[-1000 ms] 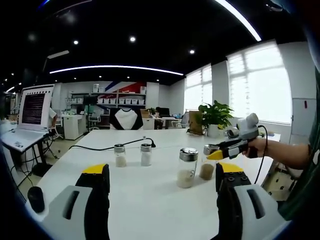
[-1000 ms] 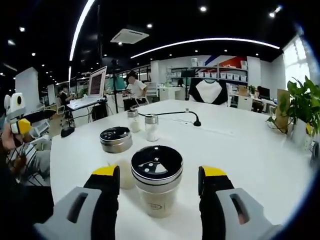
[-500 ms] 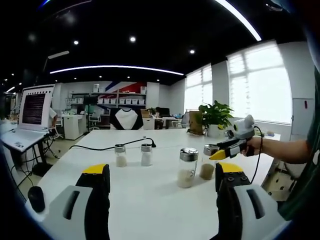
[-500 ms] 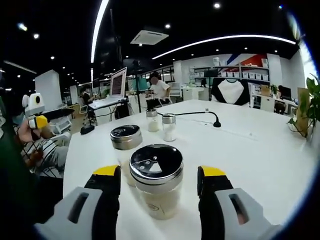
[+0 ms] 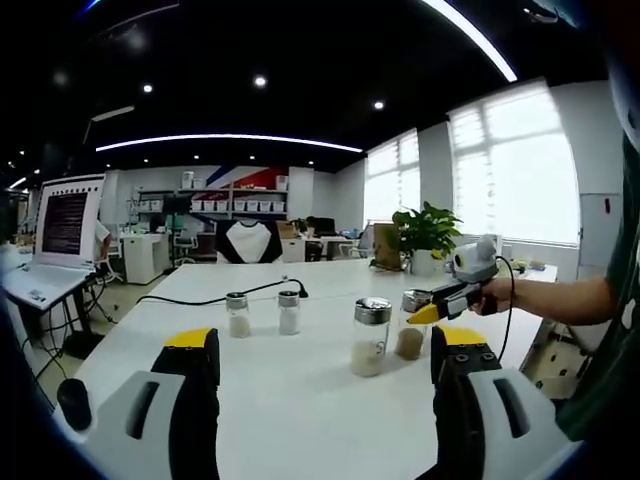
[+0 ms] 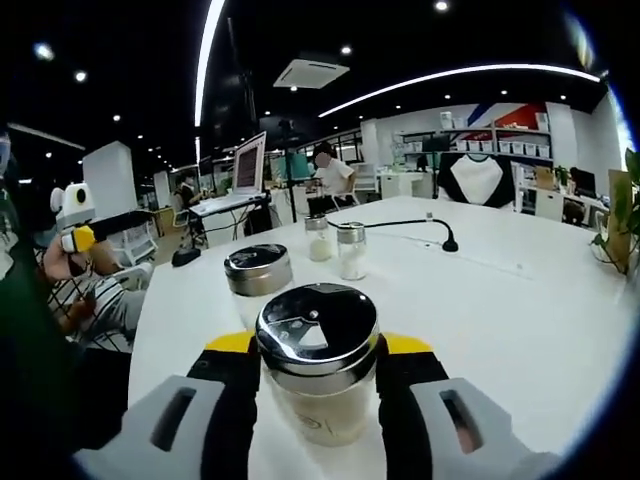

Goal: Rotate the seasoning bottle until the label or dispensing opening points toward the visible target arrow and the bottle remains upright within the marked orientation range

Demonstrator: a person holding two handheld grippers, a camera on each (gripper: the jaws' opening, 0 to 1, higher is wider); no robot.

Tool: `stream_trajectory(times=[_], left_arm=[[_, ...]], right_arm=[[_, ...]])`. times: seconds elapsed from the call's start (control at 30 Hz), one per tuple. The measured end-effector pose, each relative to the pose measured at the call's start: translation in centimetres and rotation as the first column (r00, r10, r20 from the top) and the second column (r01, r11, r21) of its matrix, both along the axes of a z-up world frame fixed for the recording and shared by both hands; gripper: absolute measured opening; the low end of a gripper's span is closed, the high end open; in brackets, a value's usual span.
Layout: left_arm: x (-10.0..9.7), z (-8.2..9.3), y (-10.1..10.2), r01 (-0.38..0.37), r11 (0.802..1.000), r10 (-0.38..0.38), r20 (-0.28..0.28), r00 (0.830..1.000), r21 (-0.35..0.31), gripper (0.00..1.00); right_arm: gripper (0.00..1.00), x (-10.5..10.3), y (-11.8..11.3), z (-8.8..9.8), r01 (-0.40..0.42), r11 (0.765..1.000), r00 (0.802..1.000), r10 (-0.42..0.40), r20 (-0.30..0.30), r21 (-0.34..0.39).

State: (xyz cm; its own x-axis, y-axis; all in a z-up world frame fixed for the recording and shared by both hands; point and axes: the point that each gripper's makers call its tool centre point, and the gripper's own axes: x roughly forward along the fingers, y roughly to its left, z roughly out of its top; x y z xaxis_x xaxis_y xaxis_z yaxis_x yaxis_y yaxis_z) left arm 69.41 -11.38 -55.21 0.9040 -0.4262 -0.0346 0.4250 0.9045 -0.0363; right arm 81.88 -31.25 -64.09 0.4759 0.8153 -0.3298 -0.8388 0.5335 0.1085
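The seasoning bottle stands upright on the white desk, at the near edge of the right gripper view. It is a clear glass jar with pale contents and a shiny metal shaker lid showing a wedge-shaped opening. The right gripper has its jaws closed in against both sides of the jar, yellow tips level with the lid rim, clamped on it. In the left gripper view the same bottle appears to the right of centre, with the right gripper at it, held by a person's hand.

Just beside it stands a second jar with a metal lid, seen in the left gripper view as a taller jar with light powder at the bottom. Farther off, two small shakers stand together near a black cable.

The left gripper hangs over bare desk, jaws wide apart and holding nothing.

A potted plant sits at the far right of the desk. A monitor stands to the left.
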Motion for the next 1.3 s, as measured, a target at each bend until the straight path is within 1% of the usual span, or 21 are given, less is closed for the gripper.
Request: stream_trajectory(times=[0.13, 0.3, 0.43, 0.6, 1.07, 1.3], left_arm=[[0.1, 0.2, 0.2, -0.006, 1.0, 0.007, 0.006, 1.0, -0.005, 0.92], [0.1, -0.1, 0.1, -0.004, 1.0, 0.004, 0.001, 1.0, 0.005, 0.92], [0.2, -0.3, 0.3, -0.01, 1.0, 0.01, -0.006, 1.0, 0.005, 0.92], [0.2, -0.2, 0.3, -0.009, 1.0, 0.009, -0.003, 1.0, 0.009, 0.92], [0.5, -0.9, 0.0, 0.001, 1.0, -0.001, -0.022, 1.0, 0.017, 0.92], [0.6, -1.0, 0.0, 0.005, 1.0, -0.004, -0.022, 1.0, 0.02, 0.92]], right_arm=[[0.43, 0.0, 0.0, 0.0, -0.006, 1.0, 1.0, 0.006, 0.01, -0.007], [0.42, 0.0, 0.0, -0.1, -0.015, 0.999, 0.999, 0.016, 0.031, -0.032], [0.41, 0.1, 0.0, -0.2, -0.007, 1.0, 0.999, 0.008, 0.037, -0.029], [0.41, 0.2, 0.0, -0.2, -0.006, 1.0, 0.999, 0.007, 0.039, -0.026], [0.41, 0.4, -0.1, -0.2, 0.017, 0.999, 0.999, -0.016, 0.043, -0.036], [0.41, 0.5, -0.1, -0.2, 0.033, 0.999, 0.999, -0.031, 0.044, -0.04]])
